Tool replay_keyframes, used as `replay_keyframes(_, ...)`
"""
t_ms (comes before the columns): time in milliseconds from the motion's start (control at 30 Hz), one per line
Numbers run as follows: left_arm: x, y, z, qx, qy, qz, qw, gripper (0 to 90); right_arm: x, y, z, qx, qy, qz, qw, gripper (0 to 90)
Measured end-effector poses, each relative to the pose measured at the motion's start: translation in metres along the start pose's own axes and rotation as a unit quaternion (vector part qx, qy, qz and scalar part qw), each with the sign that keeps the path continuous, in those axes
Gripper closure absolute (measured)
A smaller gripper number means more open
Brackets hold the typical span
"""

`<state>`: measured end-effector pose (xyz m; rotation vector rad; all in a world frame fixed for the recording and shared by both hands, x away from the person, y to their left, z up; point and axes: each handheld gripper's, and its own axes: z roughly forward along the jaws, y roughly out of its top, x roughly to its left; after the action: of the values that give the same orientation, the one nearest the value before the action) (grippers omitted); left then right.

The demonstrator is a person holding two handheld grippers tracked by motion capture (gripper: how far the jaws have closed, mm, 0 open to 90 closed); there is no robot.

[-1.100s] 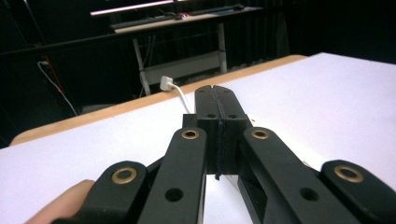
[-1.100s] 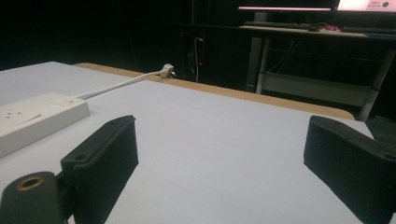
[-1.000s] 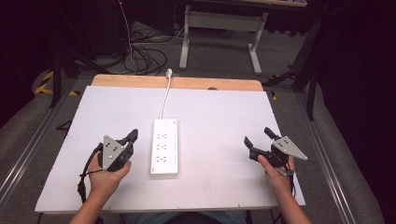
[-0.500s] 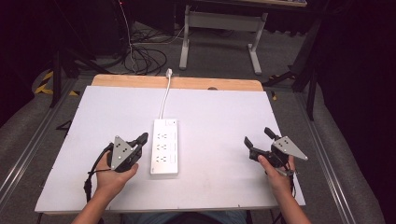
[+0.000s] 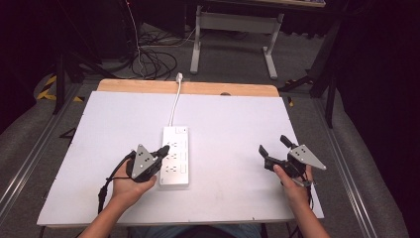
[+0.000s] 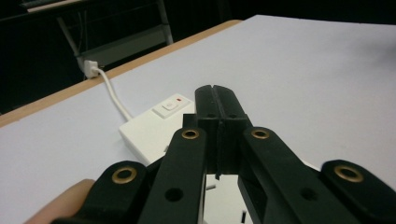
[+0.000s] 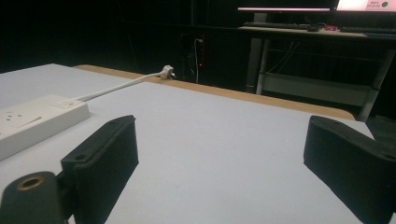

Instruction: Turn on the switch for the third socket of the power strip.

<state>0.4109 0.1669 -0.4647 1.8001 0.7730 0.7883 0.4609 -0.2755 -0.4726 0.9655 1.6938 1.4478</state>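
L gripper over pwr strip

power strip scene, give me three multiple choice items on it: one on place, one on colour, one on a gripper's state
1. Where do the left gripper tips sit?
A. over the power strip
B. at the table's far edge
C. off the table

2. What colour is the strip's cable?
A. black
B. white
C. orange

3. How do the right gripper jaws stand?
A. shut together
B. shut on the plug
C. open, nothing between

Key: 1 A, the high view shows the tips over the strip's left edge; 2 B, white like the strip; 3 C, the right gripper view shows bare table between them.
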Motion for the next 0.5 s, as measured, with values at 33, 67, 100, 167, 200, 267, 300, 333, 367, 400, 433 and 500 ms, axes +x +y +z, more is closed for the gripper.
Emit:
replay_keyframes(33, -0.001, 0.0, 0.002, 0.002, -0.002, 0.003, 1.0, 89.9, 0.0, 0.0, 0.0, 0.0, 0.001, 0.0, 1.0, 10.5)
replay_keyframes(67, -0.004, 0.001, 0.007, 0.007, -0.01, 0.004, 0.9999, 89.9, 0.0, 0.0, 0.0, 0.0, 0.001, 0.001, 1.0, 10.5)
replay_keyframes(100, -0.004, 0.001, 0.007, 0.007, -0.01, 0.004, 0.9999, 89.9, 0.0, 0.0, 0.0, 0.0, 0.001, 0.001, 1.0, 10.5)
replay_keyframes(167, -0.006, 0.001, 0.01, 0.014, -0.014, 0.012, 0.9997, 89.9, 0.0, 0.0, 0.0, 0.0, 0.001, 0.001, 1.0, 10.5)
replay_keyframes(200, -0.008, 0.001, 0.011, 0.016, -0.018, 0.012, 0.9996, 89.9, 0.0, 0.0, 0.0, 0.0, 0.001, 0.001, 1.0, 10.5)
replay_keyframes(267, -0.008, 0.0, 0.012, 0.022, -0.023, 0.019, 0.9993, 89.9, -0.001, 0.0, 0.0, -0.001, 0.001, 0.001, 1.0, 10.5)
replay_keyframes(300, -0.009, 0.0, 0.012, 0.025, -0.027, 0.016, 0.9992, 89.9, -0.001, 0.0, 0.0, -0.001, 0.001, 0.0, 1.0, 10.5)
replay_keyframes(333, -0.009, 0.0, 0.013, 0.028, -0.03, 0.018, 0.999, 89.9, -0.001, 0.0, 0.0, -0.001, 0.001, 0.001, 1.0, 10.5)
replay_keyframes(367, -0.009, 0.0, 0.013, 0.032, -0.032, 0.019, 0.9988, 89.9, -0.001, 0.0, 0.0, -0.001, 0.001, 0.001, 1.0, 10.5)
replay_keyframes(400, -0.01, -0.001, 0.014, 0.037, -0.038, 0.016, 0.9985, 89.9, 0.0, 0.0, 0.0, 0.0, 0.001, 0.001, 1.0, 10.5)
replay_keyframes(433, -0.009, -0.001, 0.014, 0.042, -0.037, 0.023, 0.9982, 89.9, 0.0, 0.0, 0.0, 0.0, 0.001, 0.001, 1.0, 10.5)
replay_keyframes(500, -0.011, -0.002, 0.016, 0.05, -0.043, 0.023, 0.9976, 89.9, 0.0, 0.0, 0.0, 0.0, 0.0, 0.0, 1.0, 10.5)
